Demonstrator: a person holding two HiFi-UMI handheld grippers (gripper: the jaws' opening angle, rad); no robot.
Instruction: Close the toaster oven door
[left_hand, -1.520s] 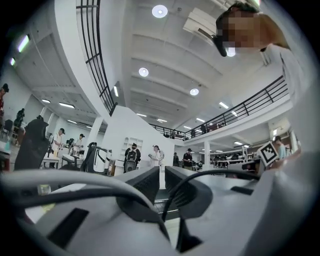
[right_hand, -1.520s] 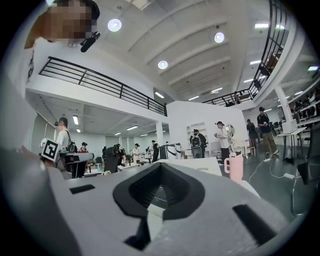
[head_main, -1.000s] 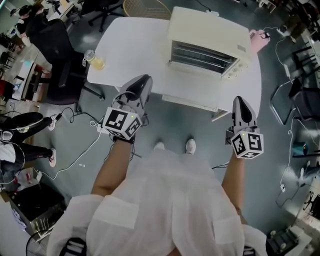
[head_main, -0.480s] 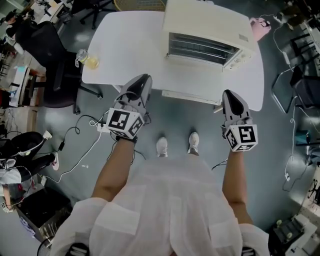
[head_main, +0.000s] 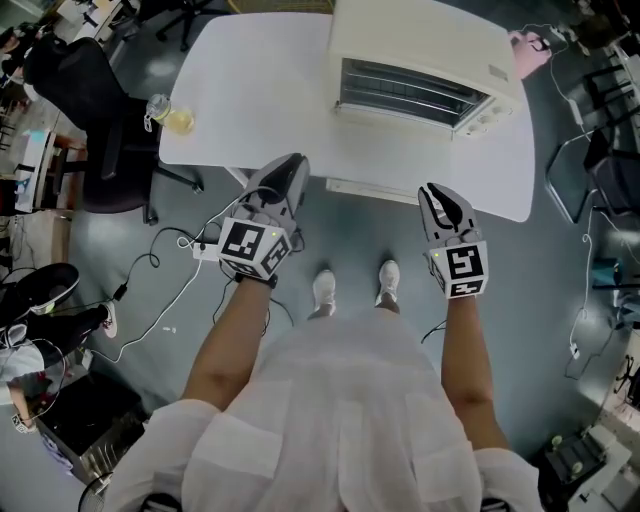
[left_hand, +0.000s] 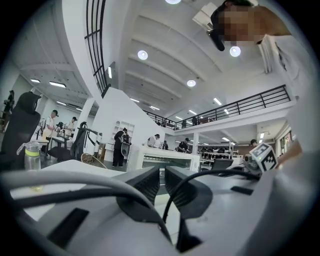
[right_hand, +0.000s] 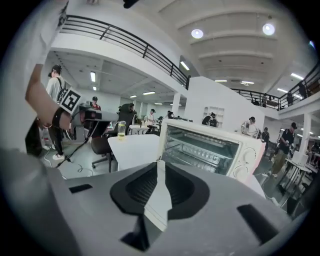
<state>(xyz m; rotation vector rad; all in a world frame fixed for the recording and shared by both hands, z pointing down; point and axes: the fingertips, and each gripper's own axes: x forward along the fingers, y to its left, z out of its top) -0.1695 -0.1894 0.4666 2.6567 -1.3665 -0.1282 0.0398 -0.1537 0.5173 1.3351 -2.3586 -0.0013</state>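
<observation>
A cream toaster oven stands on the white table, its chamber and racks exposed. Its door lies folded down at the table's front edge. My right gripper hovers just short of that door, right of its middle. Its jaws are opening and hold nothing. The right gripper view has the toaster oven straight ahead beyond the right gripper. My left gripper hangs near the table edge, left of the door. Its jaws stand a thin slit apart in the left gripper view, with nothing between them.
A drink bottle stands at the table's left edge, with a dark office chair beside it. A pink object lies behind the oven at the right. Cables trail over the floor on the left. More chairs stand at the right.
My right gripper has moved left and closer to the oven door, and its jaws have parted. The left gripper has stayed almost where it was.
</observation>
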